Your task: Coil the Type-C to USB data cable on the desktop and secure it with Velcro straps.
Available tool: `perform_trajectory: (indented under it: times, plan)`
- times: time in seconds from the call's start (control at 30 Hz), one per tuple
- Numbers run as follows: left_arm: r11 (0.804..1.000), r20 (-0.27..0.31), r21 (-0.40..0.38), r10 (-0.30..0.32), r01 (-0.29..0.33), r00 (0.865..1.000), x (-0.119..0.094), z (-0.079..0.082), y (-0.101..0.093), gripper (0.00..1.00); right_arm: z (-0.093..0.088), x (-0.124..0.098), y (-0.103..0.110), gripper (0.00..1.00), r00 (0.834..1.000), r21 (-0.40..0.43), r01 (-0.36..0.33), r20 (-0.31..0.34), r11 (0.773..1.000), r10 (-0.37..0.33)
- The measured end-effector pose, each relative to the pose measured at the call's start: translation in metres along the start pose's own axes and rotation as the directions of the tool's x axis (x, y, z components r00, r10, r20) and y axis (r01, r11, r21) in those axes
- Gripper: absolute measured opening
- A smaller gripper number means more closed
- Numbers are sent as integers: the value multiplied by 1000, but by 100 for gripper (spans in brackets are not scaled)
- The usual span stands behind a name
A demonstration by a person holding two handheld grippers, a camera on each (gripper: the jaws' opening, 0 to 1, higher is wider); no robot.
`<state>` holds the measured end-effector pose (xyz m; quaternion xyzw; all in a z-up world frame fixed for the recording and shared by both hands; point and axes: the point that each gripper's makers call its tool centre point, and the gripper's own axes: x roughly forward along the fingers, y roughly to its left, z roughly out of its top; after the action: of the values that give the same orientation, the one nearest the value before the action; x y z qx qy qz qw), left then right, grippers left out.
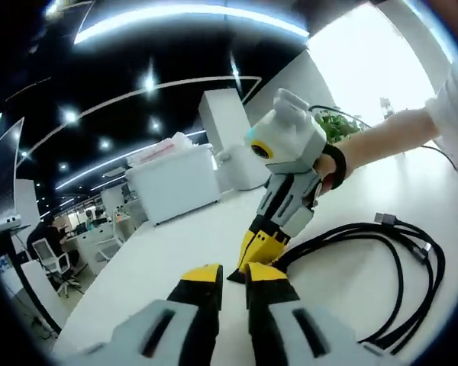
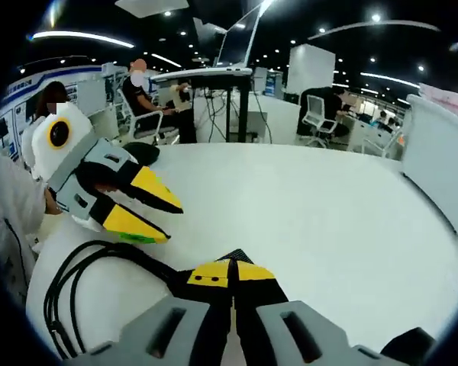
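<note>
A black data cable (image 1: 397, 252) lies in loose loops on the white desk (image 1: 175, 252), one plug (image 1: 385, 219) resting on top. Its strands run into my right gripper (image 1: 244, 263), which is shut on a short black Velcro strap (image 1: 235, 276) at the bundle's end. In the right gripper view the strap (image 2: 238, 255) pokes out past the shut right gripper (image 2: 230, 267), and the cable (image 2: 69, 274) loops off to the left. My left gripper (image 2: 170, 223) hovers just above the cable, open and holding nothing. Seen in its own view, the left gripper (image 1: 234, 278) points at the strap.
A white lidded box (image 1: 175, 183) stands at the back of the desk, with a white pillar (image 1: 225, 114) and a plant (image 1: 340, 126) behind. A hand (image 1: 351, 156) holds the right gripper. Beyond the desk (image 2: 305, 206) a person (image 2: 141, 84) sits near an office chair (image 2: 314, 114).
</note>
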<state>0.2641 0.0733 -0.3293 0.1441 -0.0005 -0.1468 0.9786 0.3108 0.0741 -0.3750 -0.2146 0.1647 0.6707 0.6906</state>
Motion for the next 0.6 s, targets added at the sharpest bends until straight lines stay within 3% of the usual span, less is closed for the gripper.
perform_trajectory:
  times: [0.07,0.1,0.13,0.17,0.2,0.23,0.27,0.3,0.33,0.4,0.43,0.5,0.6]
  plan:
    - [1000,21,-26,18,-17,1000,-1,4,4,13,4,-3,5,1,996,115,-60,72,992,52]
    - [999,26,-33,22,-21,999,-1,5,5,13,-3,-1,7,1,997,161,-77,45,984,71]
    - [999,31,-42,24,-23,999,-1,5,7,13,-12,3,3,1,998,151,-65,6,986,64]
    - [999,32,-47,26,-24,999,-1,5,7,13,-2,7,1,1,994,159,-70,94,985,55]
    - [998,33,-50,27,-25,999,-2,6,8,13,-8,5,3,1,995,234,-95,61,968,83]
    - [998,36,-53,28,-26,999,-2,6,8,14,-9,4,0,1,995,251,-94,48,963,85]
    - [998,42,-56,31,-29,999,-3,7,8,14,-9,2,-3,1,997,220,-76,44,973,68]
    - [998,44,-57,35,-32,998,-3,7,9,14,-2,-3,-8,1,996,133,-48,77,990,38]
    - [998,44,-57,39,-36,998,-3,7,10,14,7,-11,-3,2,989,75,-69,137,995,58]
    - [997,44,-60,44,-41,998,-3,7,11,14,21,-25,13,5,962,45,-133,245,990,118]
    - [997,46,-64,45,-42,998,-3,7,12,14,22,-31,24,10,950,26,-174,267,984,161]
    - [996,61,-77,44,-39,997,-3,11,13,14,15,-34,36,19,945,-31,-205,254,978,206]
    - [996,95,-79,59,-51,994,-6,18,14,14,4,-26,44,21,946,-52,-222,231,974,228]
